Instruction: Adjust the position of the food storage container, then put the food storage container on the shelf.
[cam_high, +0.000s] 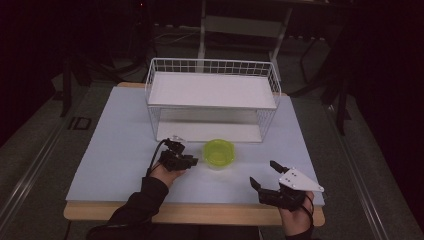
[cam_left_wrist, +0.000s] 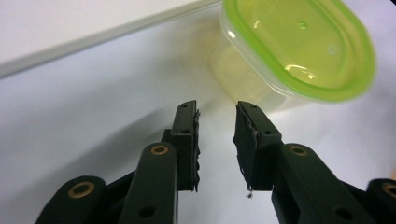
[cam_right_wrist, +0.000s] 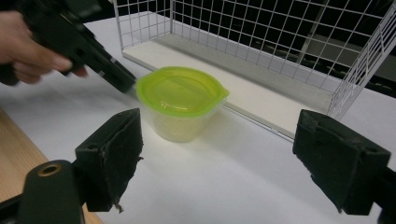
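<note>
A clear plastic tub with a lime-green lid stands upright on the white board, just in front of the wire rack. My left gripper sits close to the tub's left side, its jaws a small gap apart with nothing between them and the pads off the tub. From the right gripper view, the left gripper points at the tub's lid edge. My right gripper hovers near the front right of the board, open wide and empty, aimed at the tub from a distance.
A white wire rack with two white shelves stands behind the tub. The white board lies on a wooden table whose front edge shows below. Dark floor and furniture legs surround the table.
</note>
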